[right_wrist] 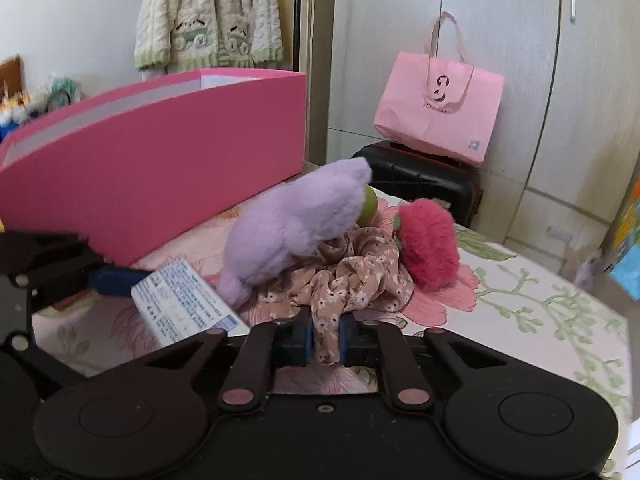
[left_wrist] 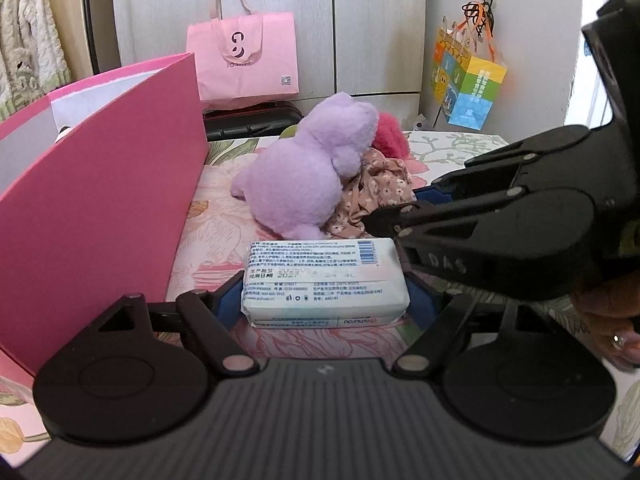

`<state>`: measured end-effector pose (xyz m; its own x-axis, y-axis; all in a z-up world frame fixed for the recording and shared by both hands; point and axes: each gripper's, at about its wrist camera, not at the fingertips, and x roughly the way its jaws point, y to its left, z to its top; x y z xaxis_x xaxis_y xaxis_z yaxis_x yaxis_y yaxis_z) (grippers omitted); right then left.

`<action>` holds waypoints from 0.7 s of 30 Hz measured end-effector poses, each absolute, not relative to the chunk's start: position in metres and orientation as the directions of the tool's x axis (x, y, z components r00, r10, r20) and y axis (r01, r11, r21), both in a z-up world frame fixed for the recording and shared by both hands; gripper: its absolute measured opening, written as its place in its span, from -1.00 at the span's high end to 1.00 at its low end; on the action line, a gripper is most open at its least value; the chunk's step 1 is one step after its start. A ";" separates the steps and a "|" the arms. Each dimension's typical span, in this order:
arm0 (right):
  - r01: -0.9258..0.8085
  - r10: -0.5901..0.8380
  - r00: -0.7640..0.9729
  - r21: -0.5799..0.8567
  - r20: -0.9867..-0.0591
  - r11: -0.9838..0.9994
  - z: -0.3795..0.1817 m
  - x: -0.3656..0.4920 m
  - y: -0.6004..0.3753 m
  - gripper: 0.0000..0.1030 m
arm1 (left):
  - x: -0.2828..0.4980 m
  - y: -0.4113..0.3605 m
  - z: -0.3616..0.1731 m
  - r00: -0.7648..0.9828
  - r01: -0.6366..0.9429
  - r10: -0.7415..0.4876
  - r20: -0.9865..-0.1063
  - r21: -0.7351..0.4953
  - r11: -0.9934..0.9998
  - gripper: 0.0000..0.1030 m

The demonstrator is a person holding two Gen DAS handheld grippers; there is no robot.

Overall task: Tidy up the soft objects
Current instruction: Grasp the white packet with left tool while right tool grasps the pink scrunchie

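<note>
- Left wrist view: your left tool (left_wrist: 326, 300) stood around the white tissue pack (left_wrist: 325, 280), a blue pad at each side of it. Whether the pads pressed on it could not be told.
- The pack lay flat on the flowered bedspread (left_wrist: 224, 216), printed side up, just beside the tall pink box (left_wrist: 104, 184) at your left.
- Beyond the pack sat the purple plush toy (left_wrist: 312, 172), with the floral cloth (left_wrist: 380, 196) bunched against its right side and the red fluffy ball (left_wrist: 390, 134) behind that.
- Your right tool (left_wrist: 384, 216) came in from the right edge, its tip at the cloth.
- A pink tote bag (left_wrist: 244, 60) stood on a black case (left_wrist: 252, 120) by the wardrobe.
- Right wrist view: your right tool (right_wrist: 326, 340) was clenched on a fold of the floral cloth (right_wrist: 352, 276), which was pinched between the blue pads.
- The rest of the cloth lay heaped on the bedspread (right_wrist: 540, 304), under the purple plush toy (right_wrist: 296, 220) and touching the red fluffy ball (right_wrist: 430, 246).
- The tissue pack (right_wrist: 184, 300) lay at the left, with your left tool's blue finger (right_wrist: 116, 278) beside it.
- The pink box (right_wrist: 160, 168) stood behind them.
</note>
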<state>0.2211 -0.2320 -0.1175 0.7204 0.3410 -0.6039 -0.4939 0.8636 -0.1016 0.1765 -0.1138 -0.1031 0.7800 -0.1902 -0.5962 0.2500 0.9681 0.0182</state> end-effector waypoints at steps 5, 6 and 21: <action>-0.478 0.332 0.730 -0.100 -0.598 0.873 -0.115 0.210 -0.228 0.78 | 0.174 -0.112 -0.102 0.780 0.254 -0.196 -0.595 0.014 0.967 -0.53; -0.465 0.327 0.731 -0.086 -0.598 0.881 -0.114 0.208 -0.230 0.78 | 0.173 -0.111 -0.101 0.776 0.258 -0.204 -0.597 0.006 0.966 -0.53; -0.336 0.275 0.763 0.004 -0.585 0.942 -0.106 0.167 -0.260 0.78 | 0.151 -0.108 -0.096 0.732 0.330 -0.296 -0.613 -0.061 0.942 -0.53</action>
<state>0.1673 -0.2598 -0.1065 0.7632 0.2754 -0.5845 -0.3365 0.9417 0.0043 0.1506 -0.1077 -0.0961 0.7324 -0.2961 -0.6131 0.3300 0.9420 -0.0608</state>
